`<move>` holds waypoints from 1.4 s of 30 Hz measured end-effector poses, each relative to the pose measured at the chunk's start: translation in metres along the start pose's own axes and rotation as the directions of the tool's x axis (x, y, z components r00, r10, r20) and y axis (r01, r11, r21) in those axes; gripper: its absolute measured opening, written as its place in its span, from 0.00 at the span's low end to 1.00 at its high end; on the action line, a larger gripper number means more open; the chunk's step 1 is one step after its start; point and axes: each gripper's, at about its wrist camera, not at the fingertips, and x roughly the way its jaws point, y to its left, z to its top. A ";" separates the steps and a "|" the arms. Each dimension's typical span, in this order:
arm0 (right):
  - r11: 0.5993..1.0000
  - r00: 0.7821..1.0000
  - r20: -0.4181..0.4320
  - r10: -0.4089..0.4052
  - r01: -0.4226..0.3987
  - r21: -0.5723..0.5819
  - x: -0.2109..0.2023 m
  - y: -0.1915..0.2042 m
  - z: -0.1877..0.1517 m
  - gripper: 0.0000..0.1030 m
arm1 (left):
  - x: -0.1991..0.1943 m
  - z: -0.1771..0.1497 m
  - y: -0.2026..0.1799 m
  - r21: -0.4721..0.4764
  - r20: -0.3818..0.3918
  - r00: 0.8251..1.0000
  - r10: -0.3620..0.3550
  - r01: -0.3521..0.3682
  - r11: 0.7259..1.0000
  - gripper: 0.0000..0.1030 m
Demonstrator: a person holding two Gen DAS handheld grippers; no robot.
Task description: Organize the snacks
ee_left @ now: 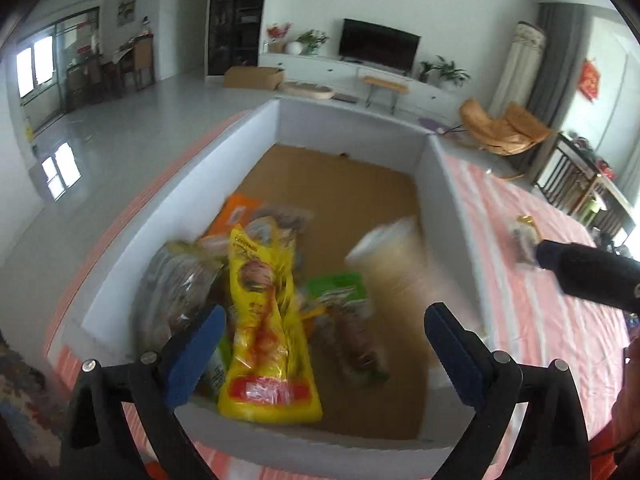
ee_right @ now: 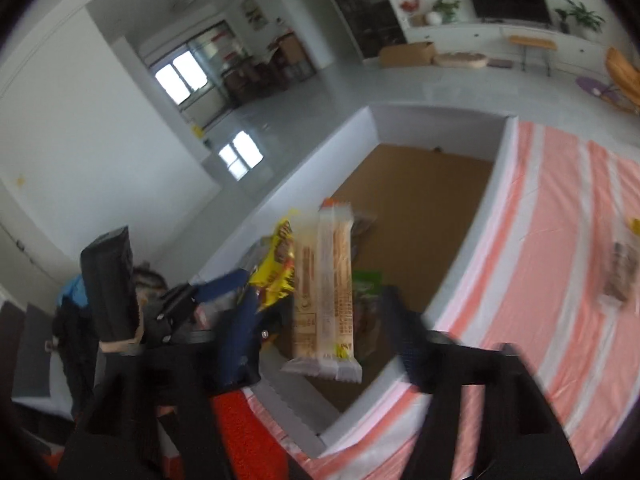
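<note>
A white-walled box (ee_left: pixel 352 128) with a brown cardboard floor holds several snack packets. A yellow packet (ee_left: pixel 268 320) lies in it with its lower end over the near wall. My left gripper (ee_left: pixel 326 312) hangs above the box's near end, jaws wide open, pads clear of the yellow packet. A cream packet (ee_right: pixel 324 296) is blurred in mid-air between the fingers of my right gripper (ee_right: pixel 320 296); neither pad presses it. The left wrist view shows it as a pale blur (ee_left: pixel 384 256) over the box floor. A green packet (ee_left: pixel 340 288) lies underneath.
The box stands on a pink-and-white striped cloth (ee_right: pixel 560 240). One more snack (ee_left: pixel 524 240) lies on the cloth to the right of the box. A black part of the right tool (ee_left: pixel 592 276) shows at the right. Behind is a living-room floor with furniture.
</note>
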 end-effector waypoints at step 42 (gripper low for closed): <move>0.626 0.671 -0.056 -0.739 0.715 0.311 -0.165 -0.305 -0.215 0.86 | 0.164 -0.076 -0.299 0.384 -0.171 0.977 -0.128 0.186 0.905 1.00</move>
